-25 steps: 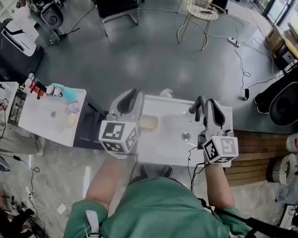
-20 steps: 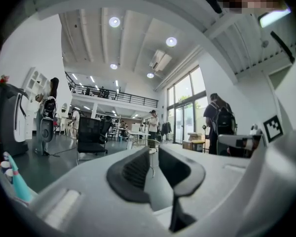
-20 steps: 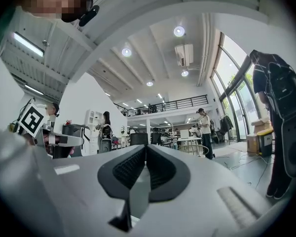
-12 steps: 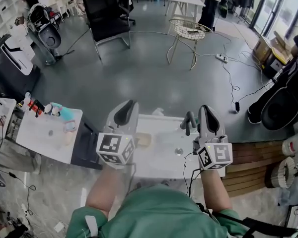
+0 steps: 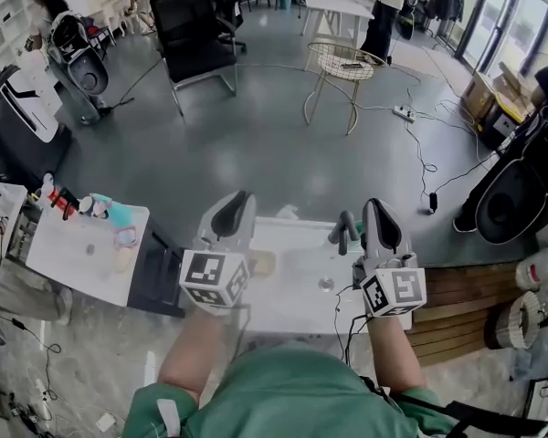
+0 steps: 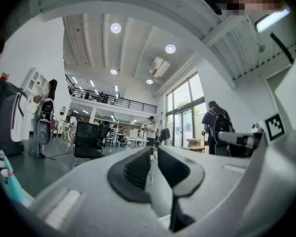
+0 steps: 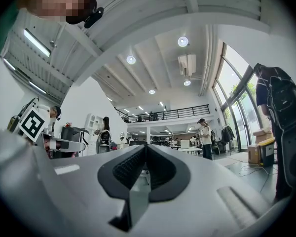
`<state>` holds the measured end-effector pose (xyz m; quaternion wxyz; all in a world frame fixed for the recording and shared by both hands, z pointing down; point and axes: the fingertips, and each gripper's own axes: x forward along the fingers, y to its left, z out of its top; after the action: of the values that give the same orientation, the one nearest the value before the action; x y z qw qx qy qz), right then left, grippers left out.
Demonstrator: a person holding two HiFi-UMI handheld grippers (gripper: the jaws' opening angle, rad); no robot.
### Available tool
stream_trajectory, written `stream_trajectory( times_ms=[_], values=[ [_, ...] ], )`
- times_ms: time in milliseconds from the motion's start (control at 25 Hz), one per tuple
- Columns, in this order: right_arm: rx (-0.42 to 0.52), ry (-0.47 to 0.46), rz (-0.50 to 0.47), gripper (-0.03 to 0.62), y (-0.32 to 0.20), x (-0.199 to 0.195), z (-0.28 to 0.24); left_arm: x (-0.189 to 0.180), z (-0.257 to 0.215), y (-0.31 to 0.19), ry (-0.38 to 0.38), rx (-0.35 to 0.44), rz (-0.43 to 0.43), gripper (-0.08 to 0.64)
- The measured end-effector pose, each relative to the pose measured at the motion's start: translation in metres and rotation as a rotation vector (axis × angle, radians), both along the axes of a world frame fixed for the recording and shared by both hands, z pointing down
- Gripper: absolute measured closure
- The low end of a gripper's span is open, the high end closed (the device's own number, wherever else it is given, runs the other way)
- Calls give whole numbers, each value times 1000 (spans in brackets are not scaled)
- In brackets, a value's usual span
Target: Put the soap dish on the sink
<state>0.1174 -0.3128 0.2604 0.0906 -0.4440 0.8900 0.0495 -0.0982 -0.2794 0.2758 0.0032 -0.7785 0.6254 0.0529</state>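
Hovering above the white sink, the left gripper shows empty jaws slightly parted, the right gripper pressed closed, the soap dish lying on the sink's left side.

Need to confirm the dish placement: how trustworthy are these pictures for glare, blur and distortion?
Head view: the white sink is washed out by bright light, so the tan soap dish shows only faintly; straight edges bow from the wide lens. Left gripper view and right gripper view: heavy fisheye, dark corners, both tilted up at ceiling lights, sink not in frame.
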Motion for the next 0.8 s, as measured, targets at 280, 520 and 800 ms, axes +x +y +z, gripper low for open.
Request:
stream_trajectory(
  times_ms=[280,520,800],
  values=[
    [3,-3,-13,581,1,-7,0,-7,-3,3,-5,3,-8,520],
    [-11,-6,-14,581,1,-4,1,-4,-4,3,-9,3,-11,520],
    [4,-1,-22,581,4,-5,3,-6,-1,5,-13,1,-19,523]
  ],
)
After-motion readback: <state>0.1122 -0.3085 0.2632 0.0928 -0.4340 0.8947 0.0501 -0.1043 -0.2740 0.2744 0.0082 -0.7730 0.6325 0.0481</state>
